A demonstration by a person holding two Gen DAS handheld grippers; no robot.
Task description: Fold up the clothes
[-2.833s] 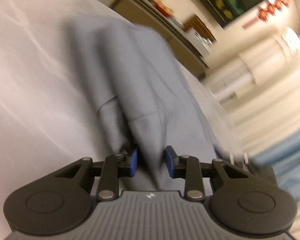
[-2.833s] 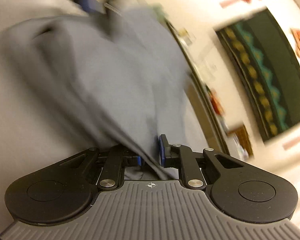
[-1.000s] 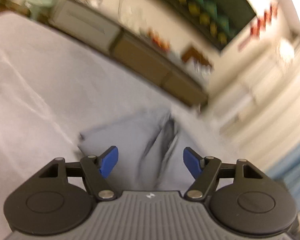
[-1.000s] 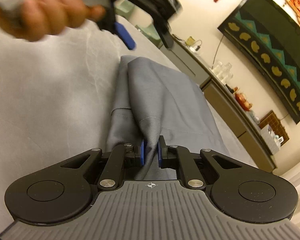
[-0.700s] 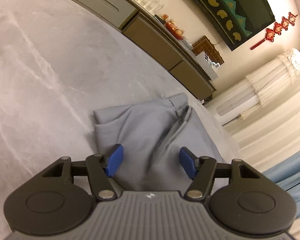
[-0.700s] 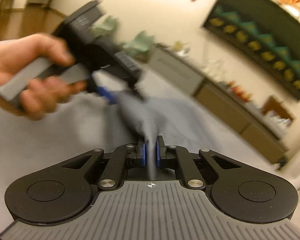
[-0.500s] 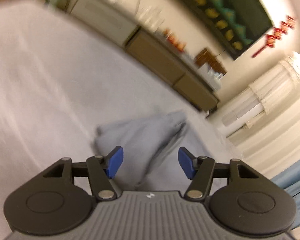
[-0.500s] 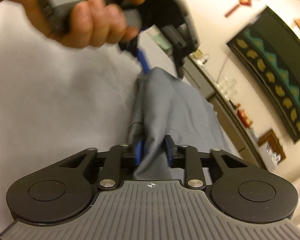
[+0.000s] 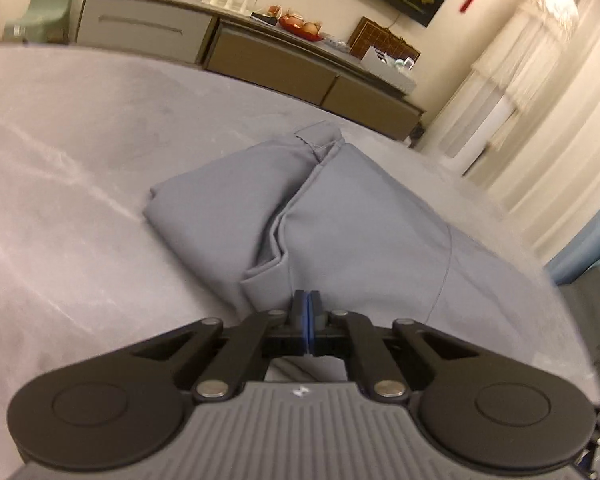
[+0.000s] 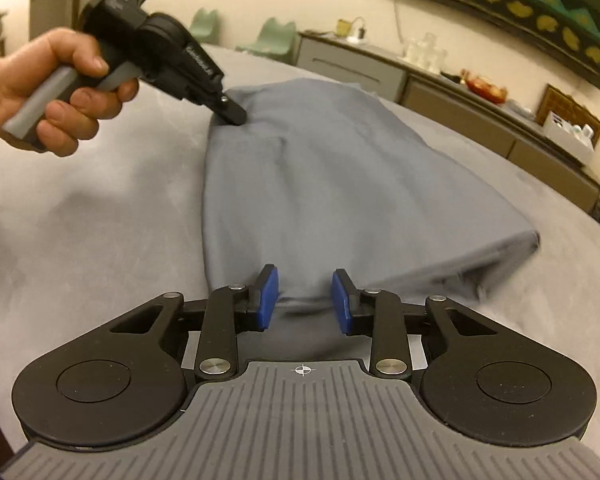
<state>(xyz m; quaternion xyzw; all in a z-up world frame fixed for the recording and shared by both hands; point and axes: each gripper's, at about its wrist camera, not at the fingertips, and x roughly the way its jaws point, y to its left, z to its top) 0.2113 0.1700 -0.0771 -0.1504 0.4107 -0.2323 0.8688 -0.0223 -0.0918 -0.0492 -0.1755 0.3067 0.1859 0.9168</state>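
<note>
A grey folded garment (image 10: pixel 340 176) lies on the grey table; it also shows in the left wrist view (image 9: pixel 340 216). My left gripper (image 9: pixel 308 312) has its blue pads pressed together at the garment's near edge; no cloth shows between them. In the right wrist view the left gripper (image 10: pixel 232 114) touches the garment's far left corner. My right gripper (image 10: pixel 305 298) is open, its blue pads on either side of the garment's near edge, which lies slack on the table.
The grey table (image 10: pixel 80 220) spreads widely around the garment. A long sideboard (image 9: pixel 260 60) with bottles and fruit runs along the back wall. Green chairs (image 10: pixel 276 36) stand behind the table. White curtains (image 9: pixel 540 100) hang at the right.
My right gripper has let go of the garment's edge and opened. My left gripper has gone from open to shut at the garment's corner. The garment now lies flatter.
</note>
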